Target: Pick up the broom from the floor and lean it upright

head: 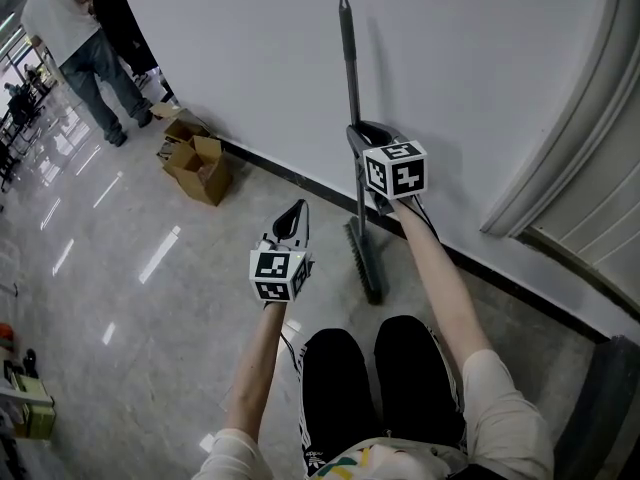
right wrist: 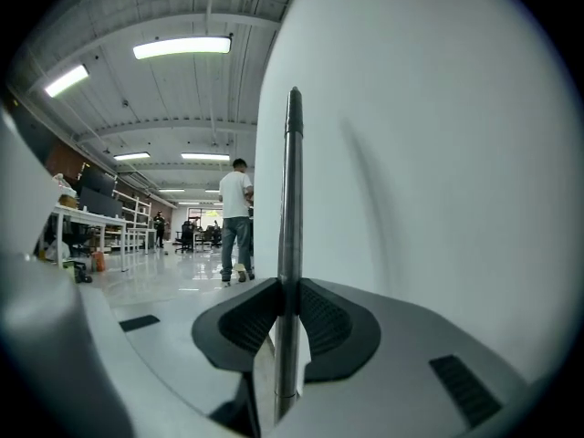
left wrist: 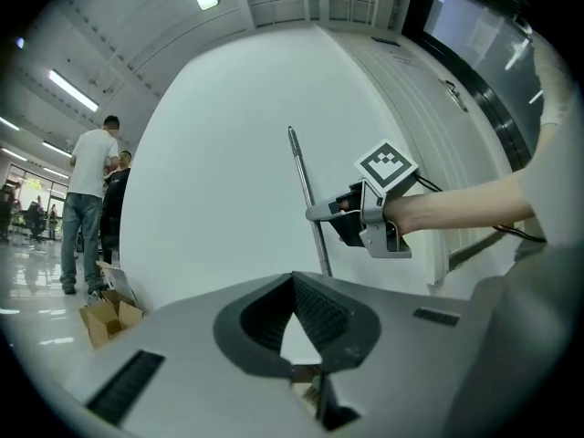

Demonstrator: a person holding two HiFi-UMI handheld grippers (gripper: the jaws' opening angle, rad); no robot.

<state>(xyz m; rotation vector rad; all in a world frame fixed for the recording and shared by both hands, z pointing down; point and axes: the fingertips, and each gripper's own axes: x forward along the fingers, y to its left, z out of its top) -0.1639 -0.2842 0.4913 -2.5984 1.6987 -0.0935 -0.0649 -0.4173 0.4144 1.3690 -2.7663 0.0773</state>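
The broom [head: 351, 78] stands upright beside the white wall, its brush head [head: 364, 262] down on the floor. My right gripper [head: 362, 134] is shut on the handle about halfway up. In the right gripper view the grey metal handle [right wrist: 291, 181] runs straight up between the two pads of my right gripper [right wrist: 285, 288], which press on it from both sides. My left gripper [head: 292, 218] hangs to the left of the broom, apart from it and shut on nothing. The left gripper view shows my left gripper [left wrist: 294, 283] with its pad tips together, and beyond it the handle [left wrist: 307, 199] held by the right gripper [left wrist: 321, 213].
Open cardboard boxes [head: 196, 162] lie on the glossy floor by the wall's dark baseboard at the left. Two people [head: 82, 40] stand at the far left. A curved door frame [head: 572, 158] rises at the right, and a dark object [head: 612, 400] sits at the bottom right.
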